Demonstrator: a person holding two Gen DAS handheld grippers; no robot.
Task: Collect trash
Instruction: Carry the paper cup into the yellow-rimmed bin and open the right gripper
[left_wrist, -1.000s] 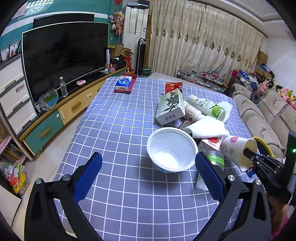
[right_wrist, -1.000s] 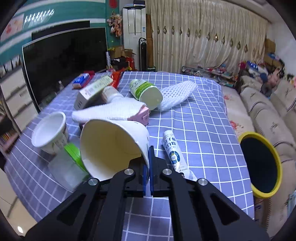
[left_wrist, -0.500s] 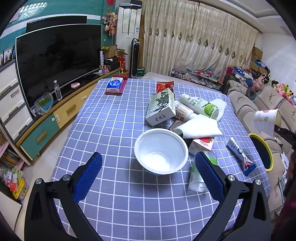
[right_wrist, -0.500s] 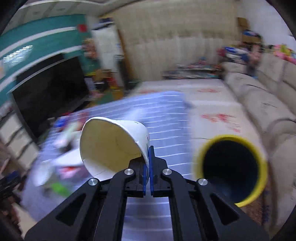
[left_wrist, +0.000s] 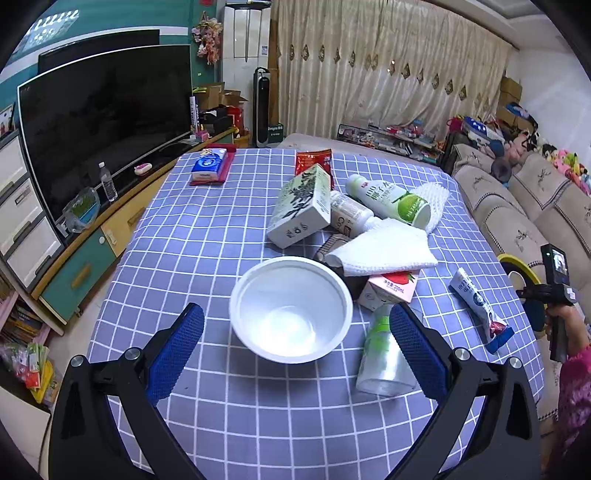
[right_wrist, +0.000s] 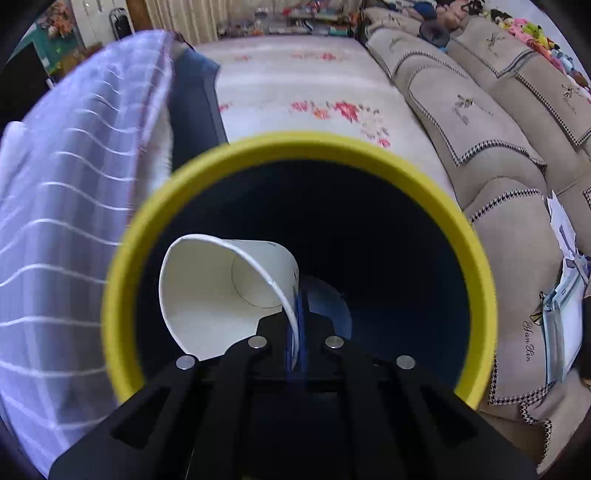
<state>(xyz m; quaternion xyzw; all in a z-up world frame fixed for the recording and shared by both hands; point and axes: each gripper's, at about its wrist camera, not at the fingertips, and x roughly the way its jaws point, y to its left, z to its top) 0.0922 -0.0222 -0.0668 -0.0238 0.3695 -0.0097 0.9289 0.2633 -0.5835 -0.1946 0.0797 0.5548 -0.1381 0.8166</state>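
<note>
My right gripper pinches a white paper cup above the yellow-rimmed bin; my left gripper hangs open around a white bowl on the desk.

White paper cup tilted on its side, over the yellow-rimmed bin's dark opening.

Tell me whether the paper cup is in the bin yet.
Not yet: the right hand-held gripper pinches the paper cup by its rim, tipped sideways over the yellow-rimmed bin.
</note>
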